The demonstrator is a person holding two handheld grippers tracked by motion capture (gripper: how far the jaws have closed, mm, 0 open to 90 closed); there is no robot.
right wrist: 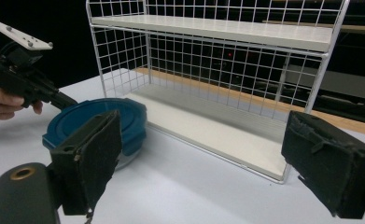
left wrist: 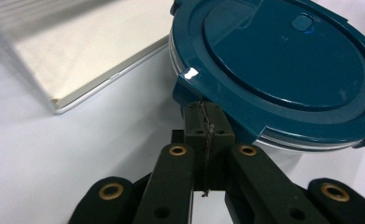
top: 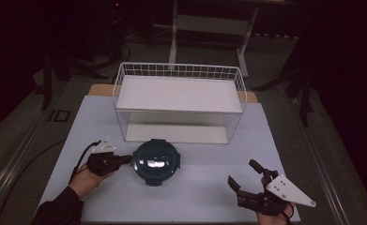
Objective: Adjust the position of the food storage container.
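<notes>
Left gripper closed, right gripper wide open

The left gripper [top: 125,159], held low in the left hand [top: 85,180], points rightward with its fingers [left wrist: 203,123] pressed flat together. The right gripper [top: 244,174], in the right hand [top: 270,216], lies level, fingers [right wrist: 89,158] spread far apart.

Glossy teal plastic lid [left wrist: 283,60], smooth, catching glare, over a clear plastic bowl rim. White-coated wire rack [top: 179,101] with smooth matt white shelves. Matt pale table [top: 190,197]. Matt black plastic jaws with brass-looking rivets; rough, fuzzy black pads [right wrist: 96,158]
</notes>
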